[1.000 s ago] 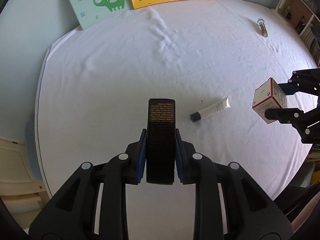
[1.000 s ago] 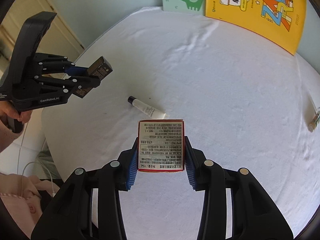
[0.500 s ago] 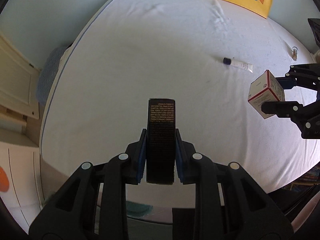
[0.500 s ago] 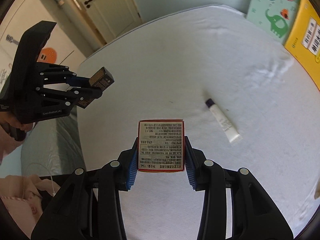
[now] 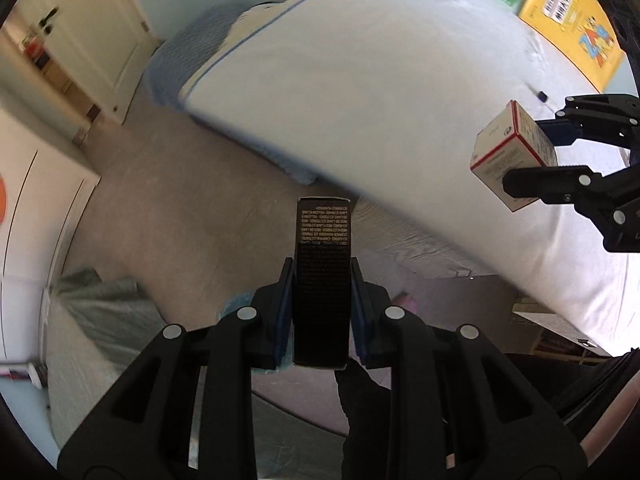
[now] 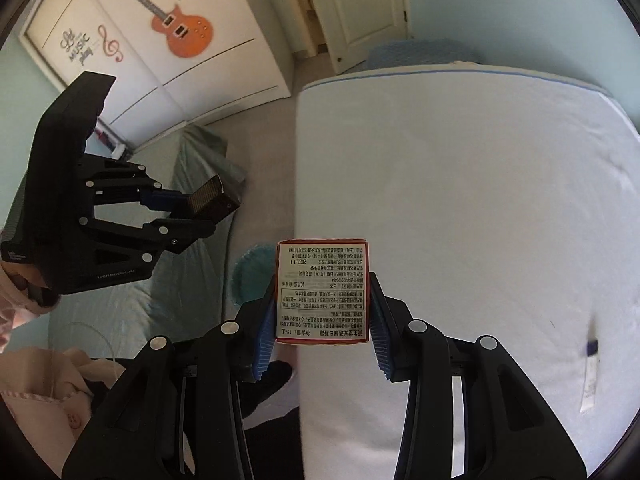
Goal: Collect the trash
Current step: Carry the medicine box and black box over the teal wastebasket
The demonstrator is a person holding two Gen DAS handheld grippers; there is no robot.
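My left gripper (image 5: 322, 280) is shut on a tall black box (image 5: 323, 264) with gold print, held in the air over the floor beside the bed. It also shows in the right wrist view (image 6: 210, 200). My right gripper (image 6: 322, 300) is shut on a white box with red edges (image 6: 322, 292), held above the bed's near edge. That box also shows in the left wrist view (image 5: 514, 156). A white tube with a dark cap (image 6: 590, 376) lies on the white bed sheet (image 6: 460, 184) at the far right.
A teal round bin (image 6: 252, 276) stands on the floor by the bed edge. A green-grey covered mat (image 6: 188, 264) lies on the floor at the left. Children's books (image 5: 576, 28) lean on the wall behind the bed. White wardrobe (image 6: 160, 40) and door (image 6: 360, 8) behind.
Both grippers have swung left, away from the bed's middle towards its edge and the floor, each still holding its box. The tube now sits far right.
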